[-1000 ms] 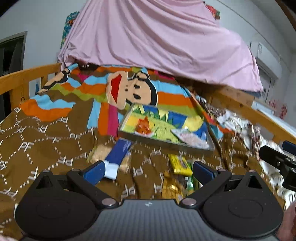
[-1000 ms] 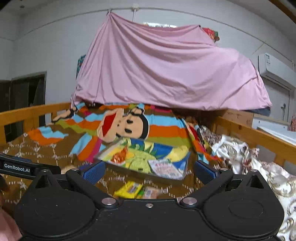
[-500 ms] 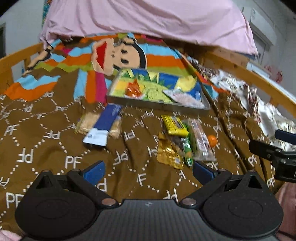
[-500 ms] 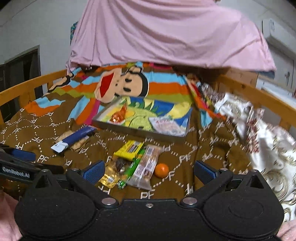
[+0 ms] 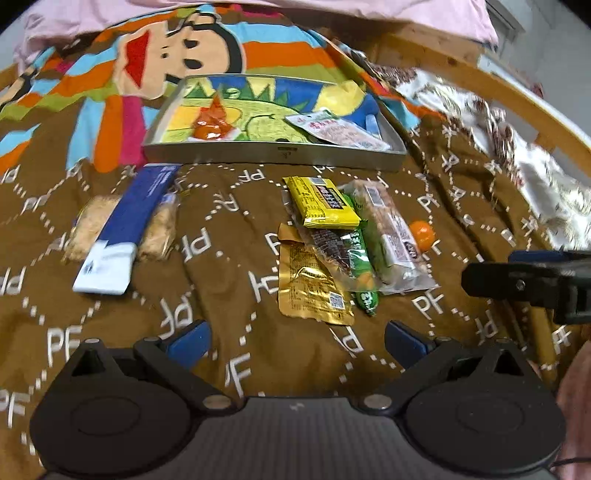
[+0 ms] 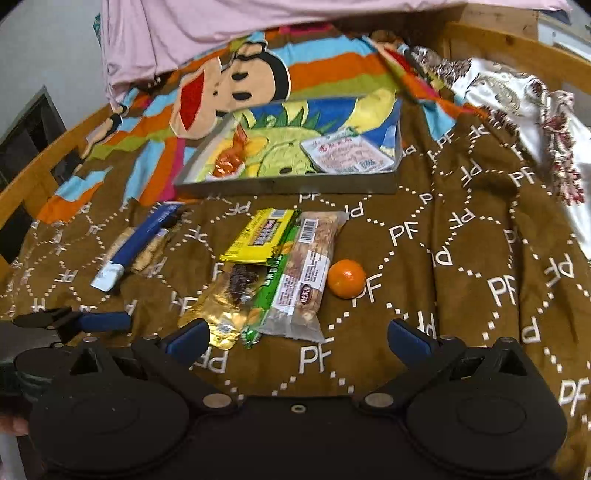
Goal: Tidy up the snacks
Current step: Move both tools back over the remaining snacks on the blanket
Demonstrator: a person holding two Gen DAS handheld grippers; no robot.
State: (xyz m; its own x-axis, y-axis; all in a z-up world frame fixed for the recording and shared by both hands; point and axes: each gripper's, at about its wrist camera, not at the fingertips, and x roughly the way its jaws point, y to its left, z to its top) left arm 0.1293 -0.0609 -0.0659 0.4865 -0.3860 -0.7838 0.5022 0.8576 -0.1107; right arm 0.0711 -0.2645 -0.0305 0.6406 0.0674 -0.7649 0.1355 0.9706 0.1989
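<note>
A metal tray (image 5: 273,153) (image 6: 284,184) lies on the brown blanket, holding an orange-wrapped snack (image 5: 212,122) and a white-pink packet (image 5: 336,129). In front of it is a pile of snacks: a yellow packet (image 5: 323,203) (image 6: 264,234), a gold packet (image 5: 308,288), a green bar (image 5: 360,266) and a clear nut bar (image 5: 391,229) (image 6: 306,277). A small orange (image 5: 422,233) (image 6: 346,278) lies beside them. A blue cracker pack (image 5: 123,229) (image 6: 136,243) lies to the left. My left gripper (image 5: 297,341) and right gripper (image 6: 297,341) are open and empty, above the blanket in front of the pile.
A wooden bed rail (image 5: 517,99) runs along the right, another rail (image 6: 44,162) on the left. A pink sheet (image 6: 221,26) hangs at the back. A floral quilt (image 6: 535,107) lies at the right. The right gripper shows in the left wrist view (image 5: 532,280).
Both cameras have tilted down and moved closer to the blanket; the snack pile and tray now fill the views. Both grippers stay open.
</note>
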